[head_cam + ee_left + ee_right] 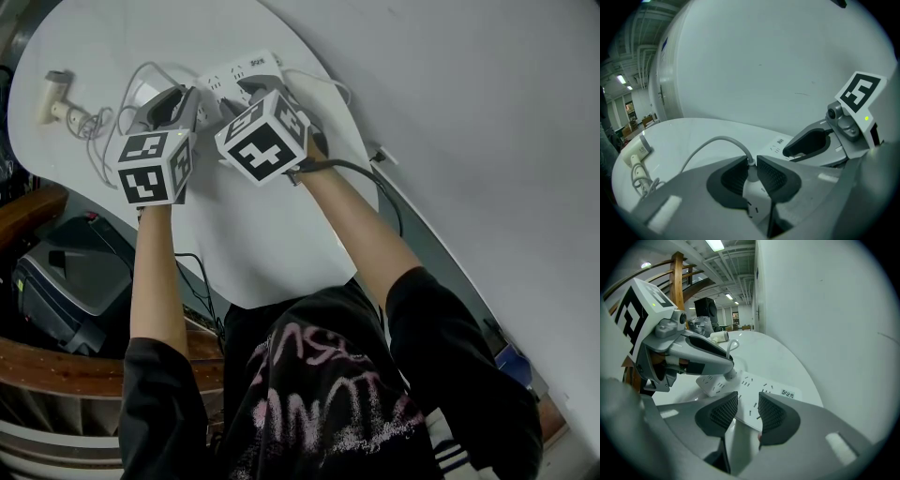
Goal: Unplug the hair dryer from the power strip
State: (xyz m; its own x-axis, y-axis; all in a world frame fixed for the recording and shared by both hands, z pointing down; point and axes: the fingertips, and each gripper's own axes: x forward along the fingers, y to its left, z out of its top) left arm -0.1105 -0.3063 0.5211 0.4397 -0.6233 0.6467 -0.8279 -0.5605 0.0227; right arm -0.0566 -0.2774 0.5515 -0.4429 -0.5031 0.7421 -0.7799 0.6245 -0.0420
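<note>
A white power strip [246, 69] lay near the far edge of a rounded white surface [272, 244], close to a pale wall [469, 112]. The left gripper [751, 164] had its jaws clenched on a white plug [751, 175] seated in the strip; the dark ribbed pads [774, 177] pressed against the plug from both sides. A grey cable [712, 143] rose from the plug's top between the jaw tips, arched over and ran off to the left. The right gripper [745, 409] worked on the same strip from the other side: its jaws straddled the near end of the strip, one pad on each long side, and appeared to be grasping the strip's body there, with rows of socket slots showing just beyond the tips. The two grippers sat just beside each other, and each showed in the other's view, marker cube uppermost. The hair dryer [52, 92] lay on its side well apart from the strip, at the left end of the surface, with loose loops of cord [94, 122] bunched beside it and a run of cord leading toward the strip. The plug was still in its socket. From the head view, both of the person's forearms reached forward over the surface edge to the grippers.
</note>
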